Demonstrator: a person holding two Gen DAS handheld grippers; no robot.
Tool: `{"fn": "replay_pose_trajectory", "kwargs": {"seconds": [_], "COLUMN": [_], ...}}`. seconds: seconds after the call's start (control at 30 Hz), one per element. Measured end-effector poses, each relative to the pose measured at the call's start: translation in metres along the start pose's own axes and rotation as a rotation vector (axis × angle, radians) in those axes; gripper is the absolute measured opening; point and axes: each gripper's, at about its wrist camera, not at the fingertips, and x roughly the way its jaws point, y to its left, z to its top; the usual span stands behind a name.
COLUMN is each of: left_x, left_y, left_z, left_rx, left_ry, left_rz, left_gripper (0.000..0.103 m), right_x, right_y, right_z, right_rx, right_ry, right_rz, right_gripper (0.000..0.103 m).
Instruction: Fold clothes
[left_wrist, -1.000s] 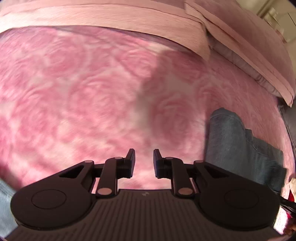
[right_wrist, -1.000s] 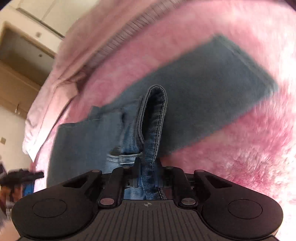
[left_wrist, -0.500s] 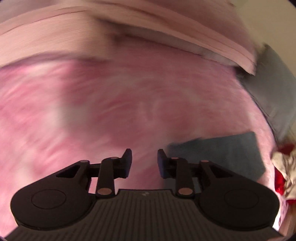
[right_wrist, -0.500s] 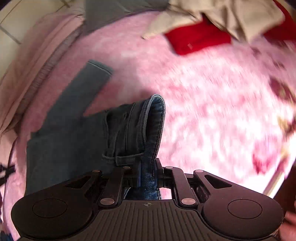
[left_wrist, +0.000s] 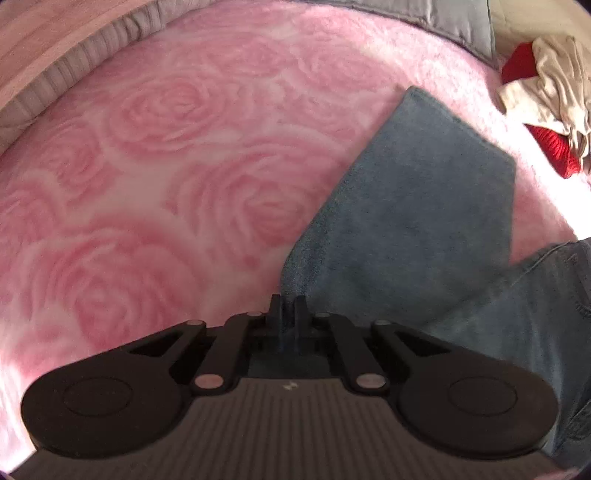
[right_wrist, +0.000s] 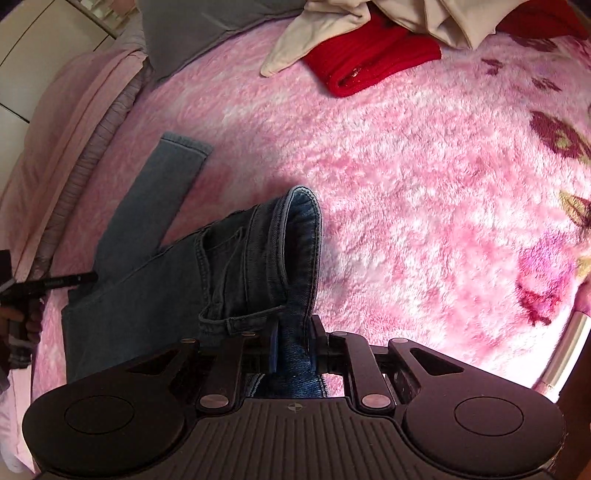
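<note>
Left wrist view: our left gripper (left_wrist: 287, 308) has its jaws clenched on the edge of the jeans (left_wrist: 413, 229) — denim is pinched between the two fingers at the fold near the bottom of the leg panel. The jeans lie flat on the pink rose-pattern blanket (left_wrist: 177, 177), running up and right from the jaws. A red garment (left_wrist: 550, 147) and a beige garment (left_wrist: 557, 85) sit bunched at the far right, apart from the jeans. A grey pillow (left_wrist: 450, 18) lies along the top edge.

Right wrist view: our right gripper (right_wrist: 291, 345) is clamped on the jeans' waistband (right_wrist: 299, 258) — the band stands up in a loop ahead of the jaws, lifted off the blanket (right_wrist: 424, 177). One jeans leg (right_wrist: 155, 199) stretches away up-left, flat on the blanket. The left gripper shows at the far left edge, touching the denim. The red garment (right_wrist: 369, 59) and beige garment (right_wrist: 332, 29) lie at the top, beige partly over red, well apart from the jeans.
</note>
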Motion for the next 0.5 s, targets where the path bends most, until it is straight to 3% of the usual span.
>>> {"fn": "replay_pose_trajectory", "kwargs": {"seconds": [0.07, 0.13, 0.2, 0.33, 0.4, 0.43, 0.5], "left_x": [-0.028, -0.074, -0.136, -0.288, -0.348, -0.365, -0.372], "left_y": [0.001, 0.014, 0.029, 0.033, 0.037, 0.042, 0.062], "left_z": [-0.014, -0.036, -0.071, -0.132, -0.149, -0.152, -0.152], "left_rx": [-0.094, -0.251, -0.409, -0.598, -0.635, -0.643, -0.658], "left_ry": [-0.071, -0.18, -0.295, -0.537, -0.604, -0.603, -0.529], "left_rz": [0.018, 0.025, 0.091, 0.414, 0.579, 0.643, 0.76], "left_gripper": [0.003, 0.004, 0.004, 0.003, 0.004, 0.005, 0.009], "right_x": [-0.004, -0.007, -0.011, -0.015, -0.013, -0.011, 0.0], "right_y": [0.004, 0.014, 0.025, 0.06, 0.084, 0.095, 0.121], "right_z": [0.0, 0.004, 0.007, 0.019, 0.026, 0.03, 0.036], "right_rx": [-0.017, -0.068, -0.122, -0.247, -0.306, -0.334, -0.38], "right_ry": [-0.01, -0.029, -0.049, -0.106, -0.138, -0.155, -0.186], "right_rz": [-0.001, 0.005, 0.017, 0.091, 0.122, 0.145, 0.184], "right_gripper": [0.013, 0.013, 0.013, 0.013, 0.013, 0.013, 0.013]}}
